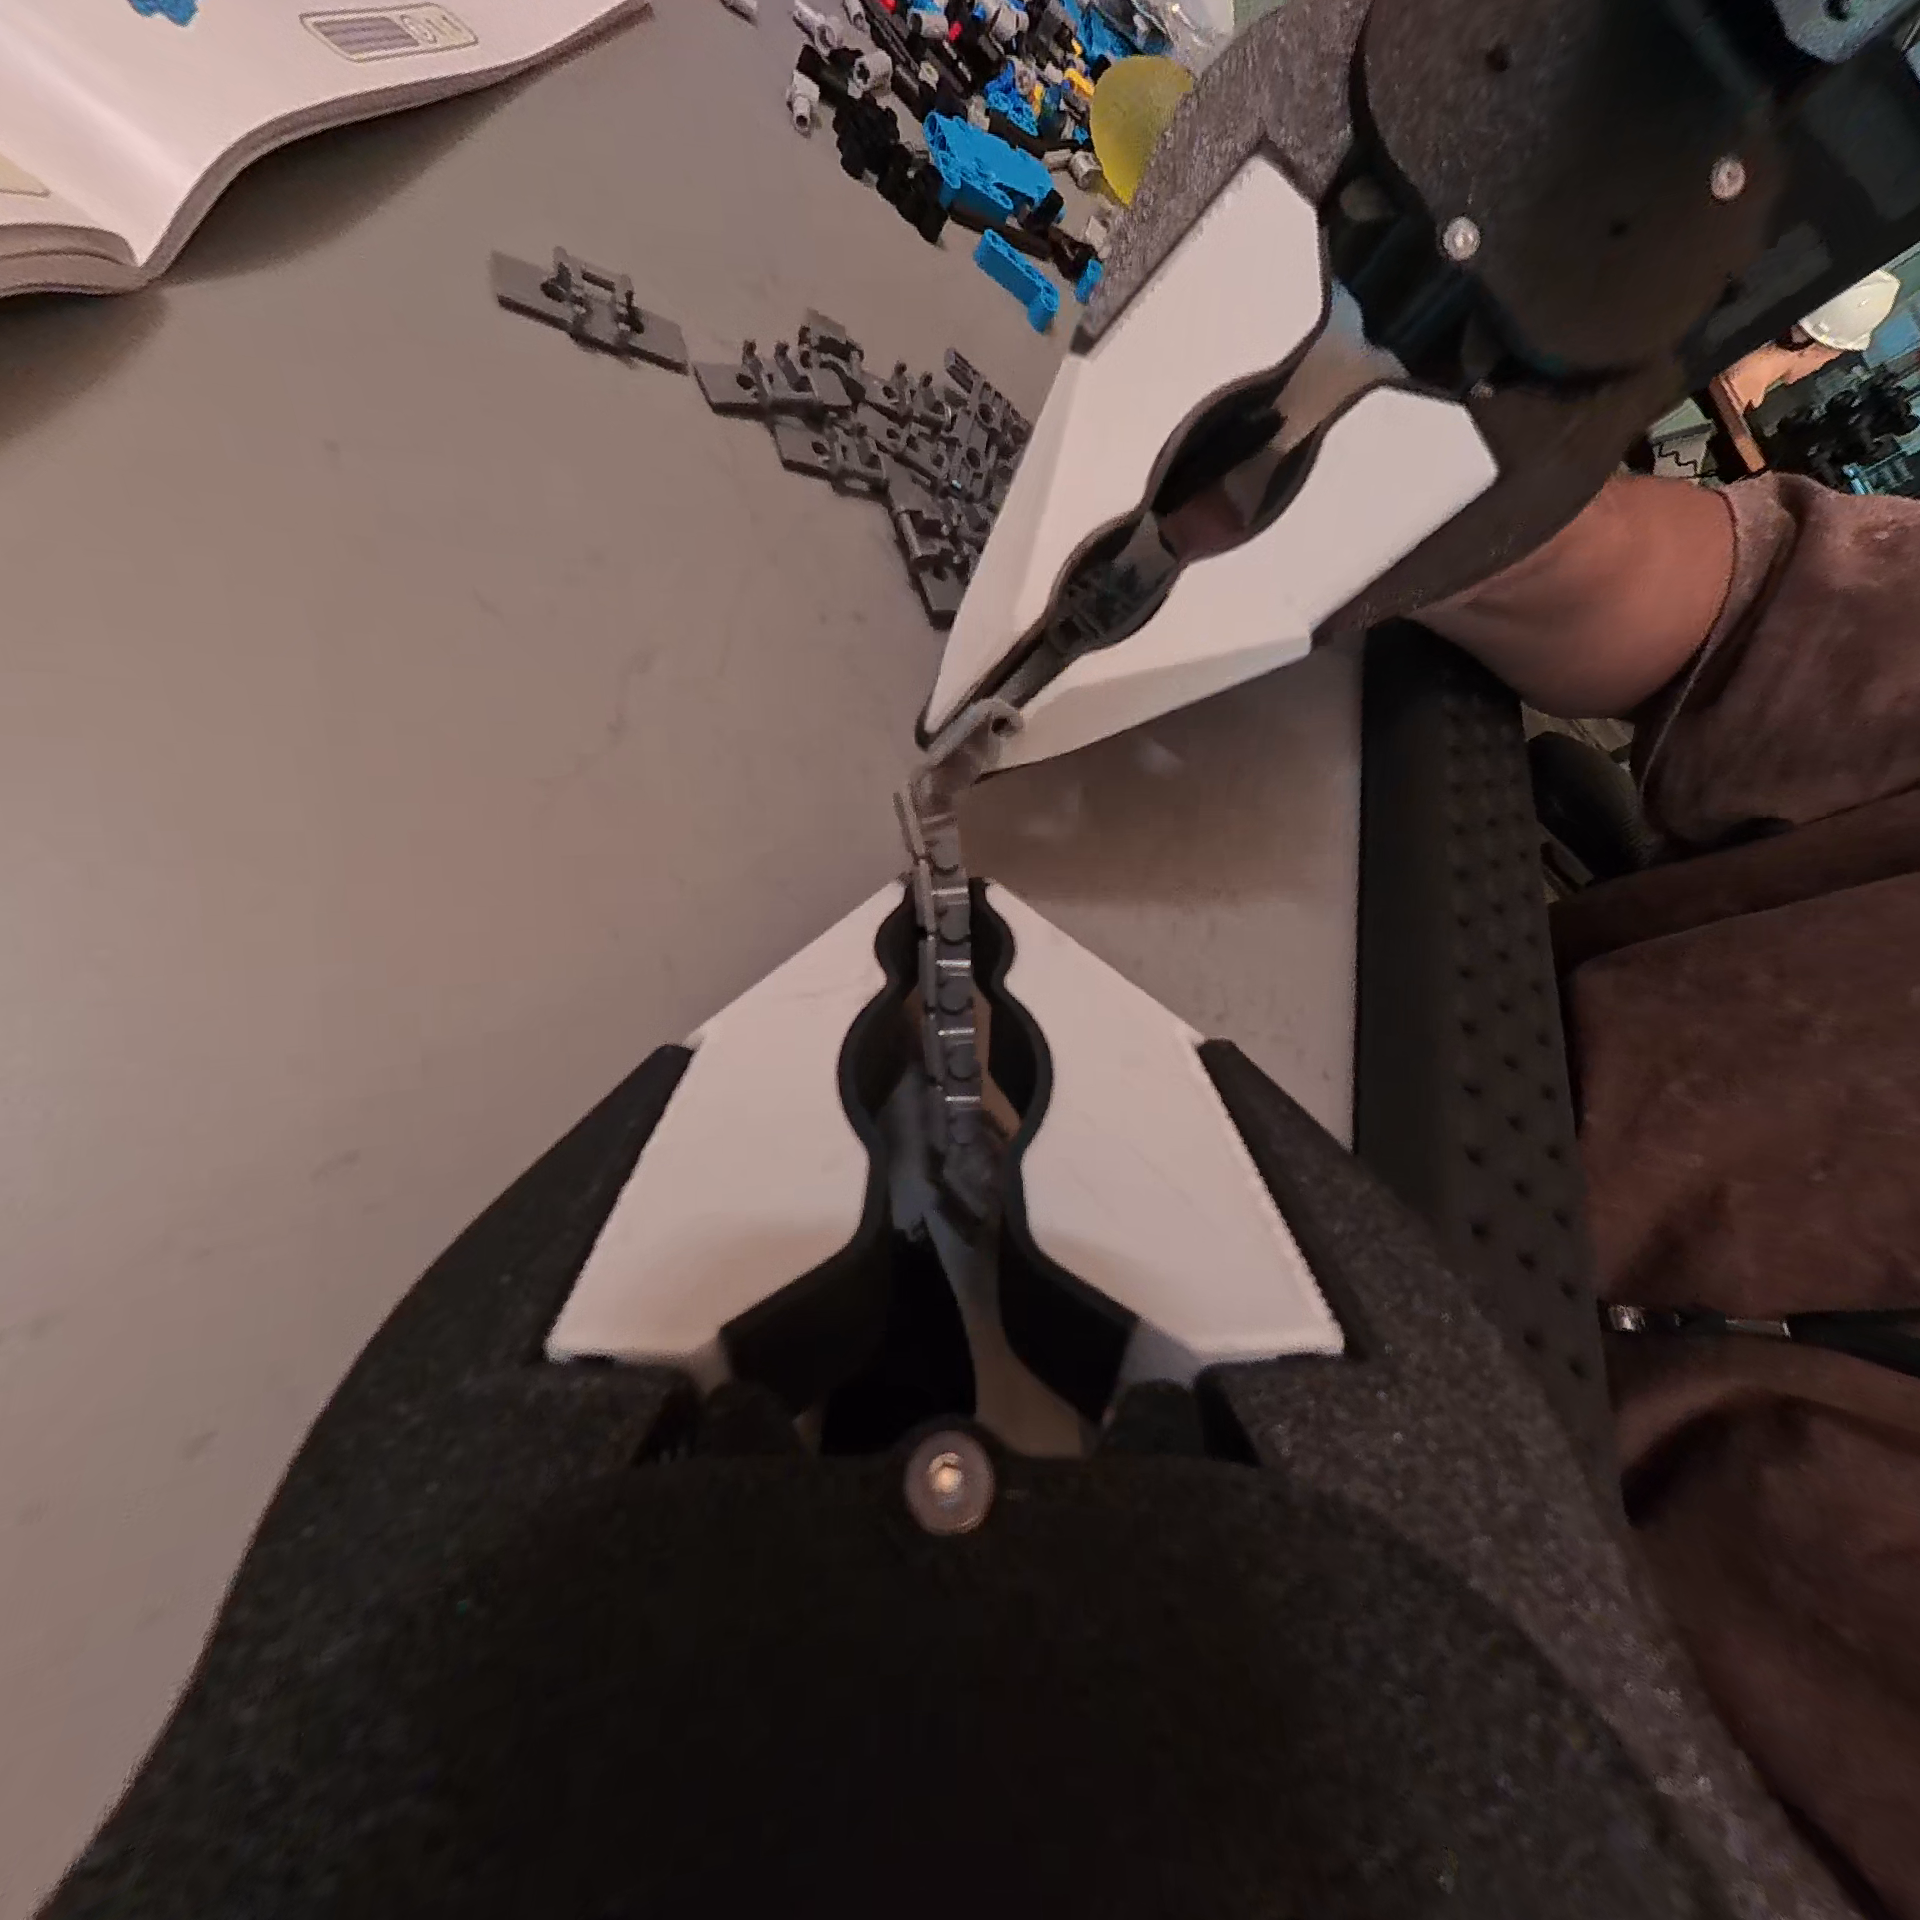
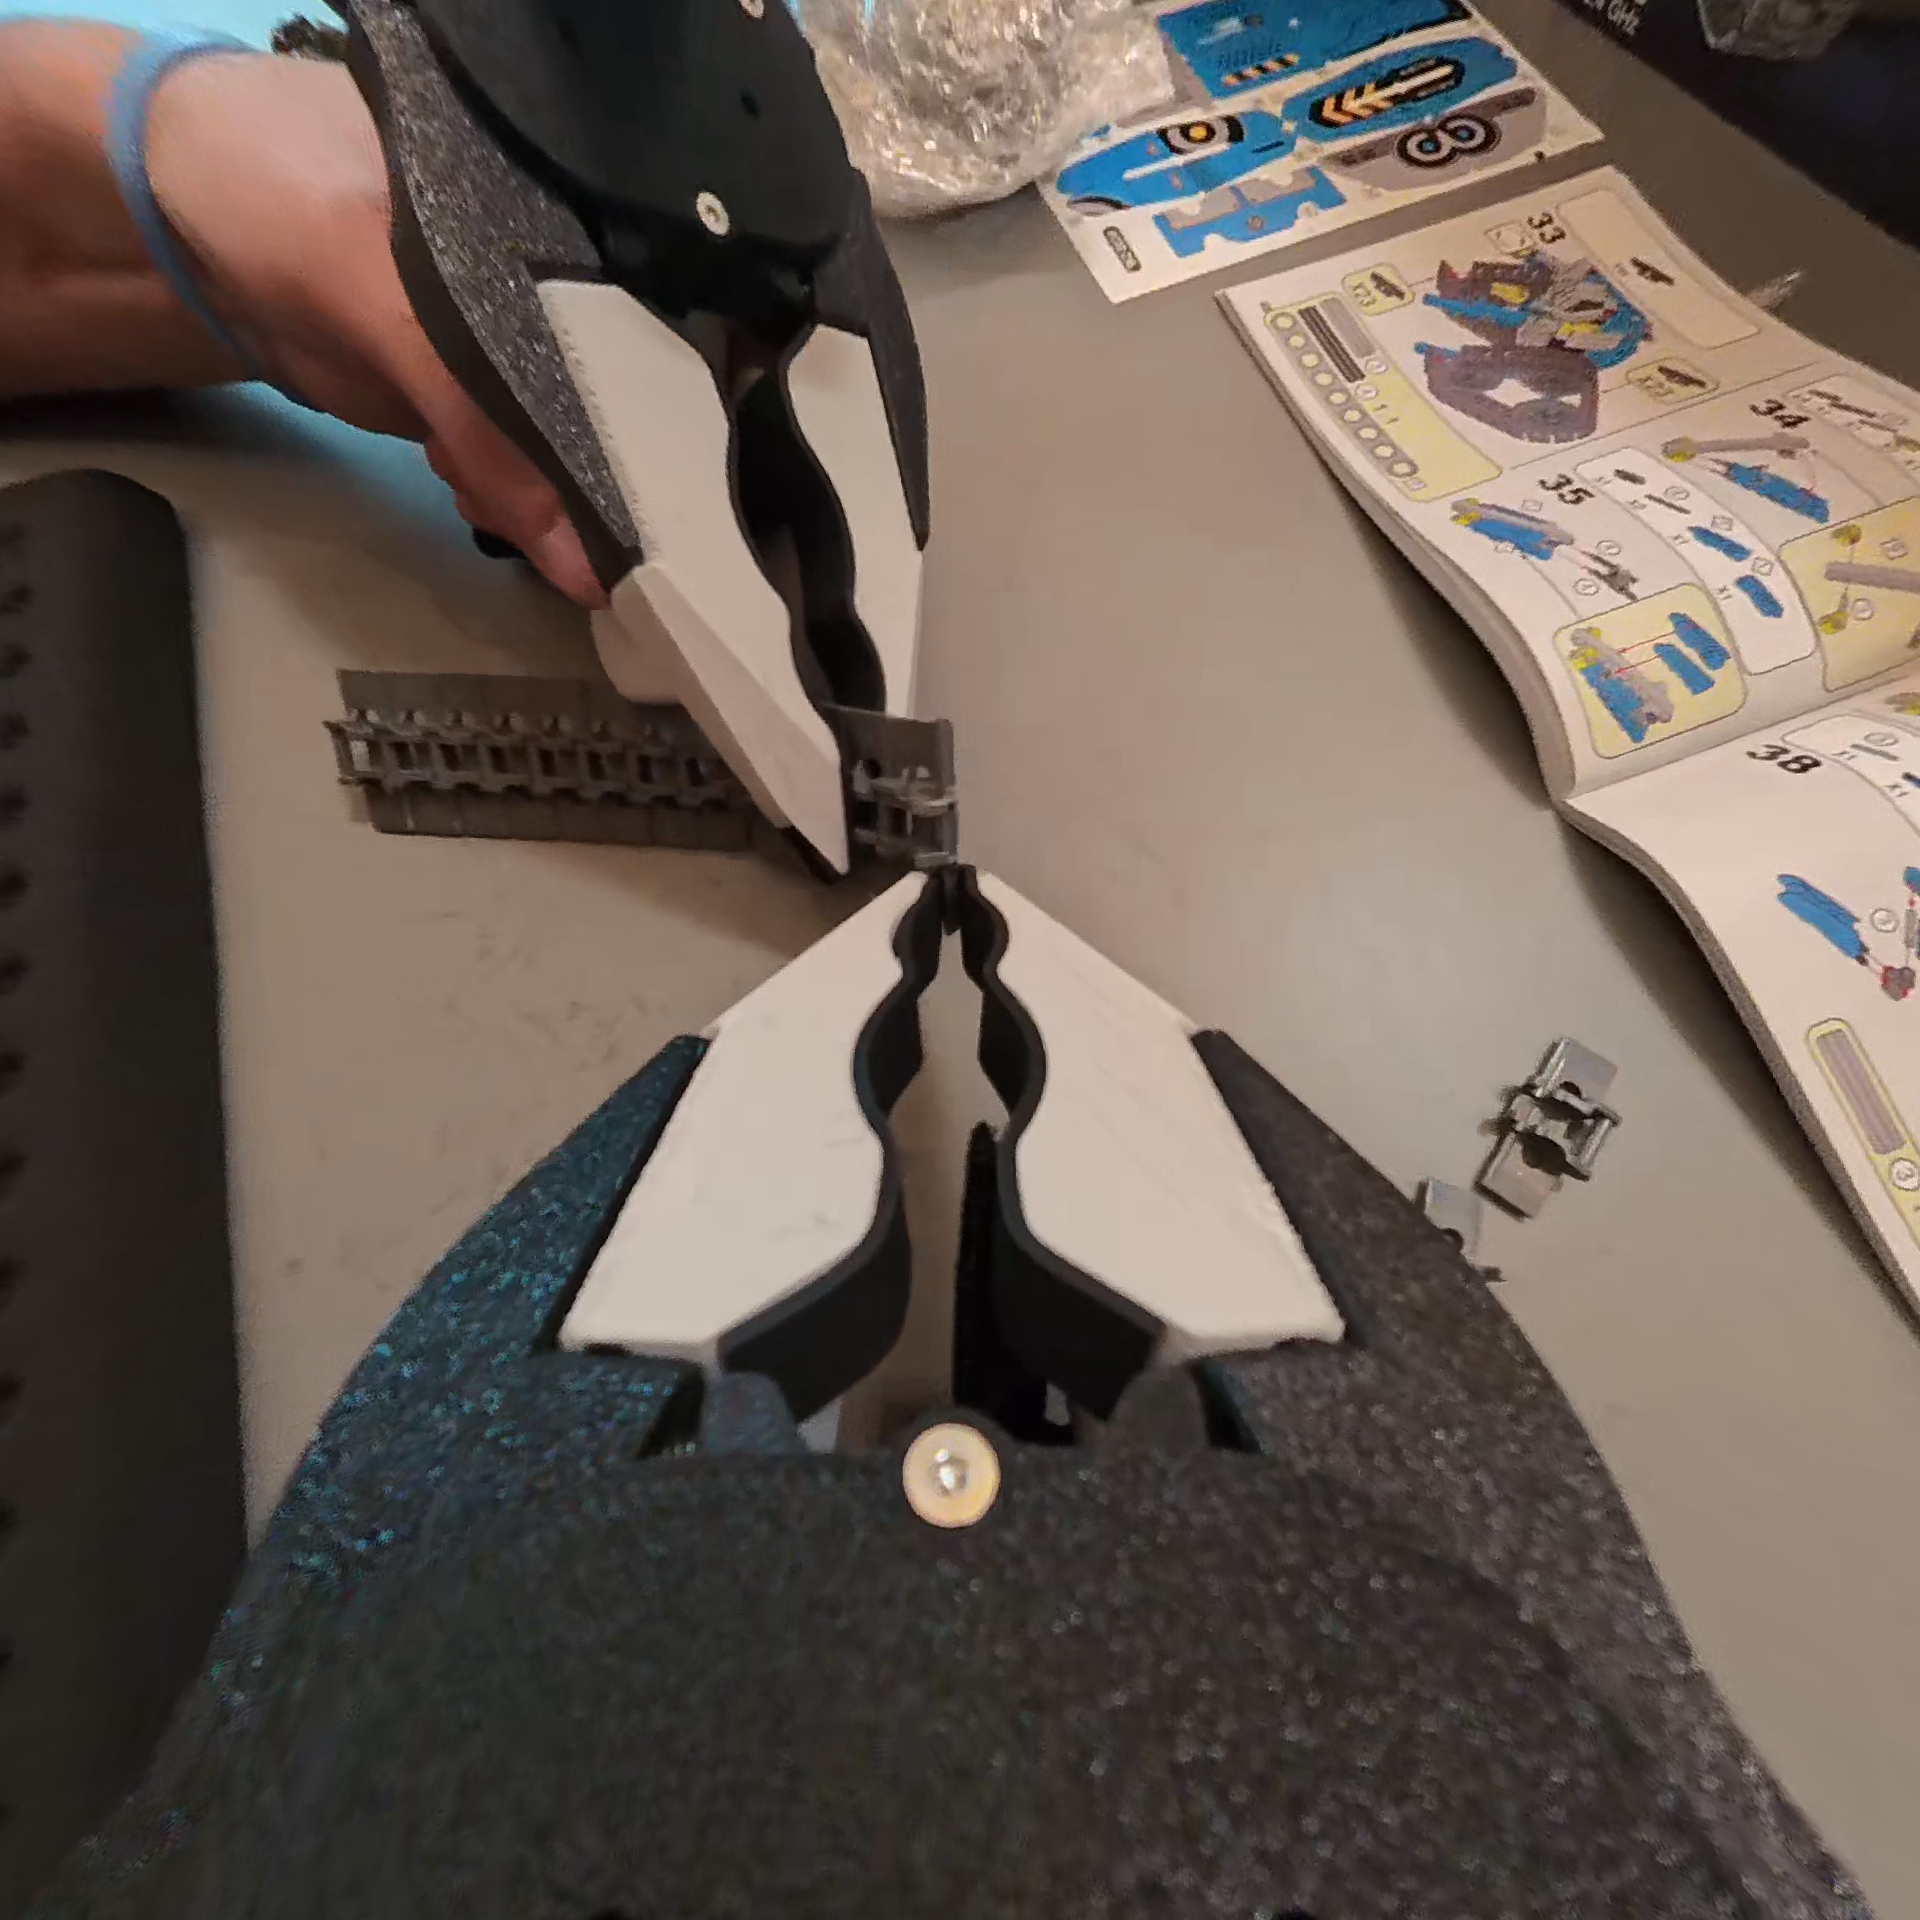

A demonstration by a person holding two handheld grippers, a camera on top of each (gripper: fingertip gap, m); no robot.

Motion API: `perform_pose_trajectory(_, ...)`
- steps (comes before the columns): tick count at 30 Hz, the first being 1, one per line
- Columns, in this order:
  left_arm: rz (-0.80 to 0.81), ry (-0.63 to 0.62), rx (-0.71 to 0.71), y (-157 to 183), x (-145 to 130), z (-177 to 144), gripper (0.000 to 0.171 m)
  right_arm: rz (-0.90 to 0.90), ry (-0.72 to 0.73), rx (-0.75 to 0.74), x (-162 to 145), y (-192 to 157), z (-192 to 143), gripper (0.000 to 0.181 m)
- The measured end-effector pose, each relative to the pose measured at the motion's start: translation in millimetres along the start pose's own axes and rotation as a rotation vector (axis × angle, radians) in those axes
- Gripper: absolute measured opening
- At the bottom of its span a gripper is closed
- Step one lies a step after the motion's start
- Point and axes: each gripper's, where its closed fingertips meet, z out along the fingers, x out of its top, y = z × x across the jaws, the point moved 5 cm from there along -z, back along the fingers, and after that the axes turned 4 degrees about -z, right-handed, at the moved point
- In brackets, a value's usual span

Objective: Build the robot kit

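My left gripper [image 1: 945,888] is shut on a grey track chain [image 1: 951,997] that runs back between its white fingers. In the right wrist view the chain [image 2: 520,764] trails left across the grey table [image 2: 1195,727] from the left gripper [image 2: 873,790]. My right gripper [image 2: 948,883] is shut on a single grey track link [image 2: 904,790] and holds it against the chain's free end. In the left wrist view the right gripper [image 1: 971,727] comes in from the upper right, tip to tip with mine, with the link [image 1: 951,774] between them.
A pile of loose grey links [image 1: 904,436] and a short joined strip [image 1: 592,307] lie ahead. Mixed blue and black pieces [image 1: 966,135] lie farther off. An open instruction booklet [image 2: 1662,582], a sticker sheet [image 2: 1320,135], a clear plastic bag [image 2: 977,94] and two loose links [image 2: 1548,1127] lie to the right. A black perforated chair part [image 2: 94,1039] stands at the table's edge. The grippers are tip to tip, or close to it.
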Motion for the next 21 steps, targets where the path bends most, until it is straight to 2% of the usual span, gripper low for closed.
perform_pose_trajectory(7, 0.028, 0.008, 0.042, -1.2, 0.5, -0.7, 0.007, -0.005, -0.07, -0.136, 2.0, -2.9, 4.8, 0.003)
perform_pose_trajectory(12, 0.079, 0.003, 0.091, 0.6, -0.3, 1.3, 0.009, -0.107, -0.169, -0.276, 2.4, -7.6, 9.7, 0.002)
perform_pose_trajectory(17, -0.031, 0.011, 0.05, -4.7, -0.1, -0.7, 0.006, -0.117, -0.178, -0.248, 3.0, -6.4, 6.9, 0.002)
perform_pose_trajectory(21, -0.026, -0.01, 0.058, -4.9, -2.4, 0.6, 0.007, -0.088, -0.167, -0.218, -1.0, -6.0, 11.0, 0.002)
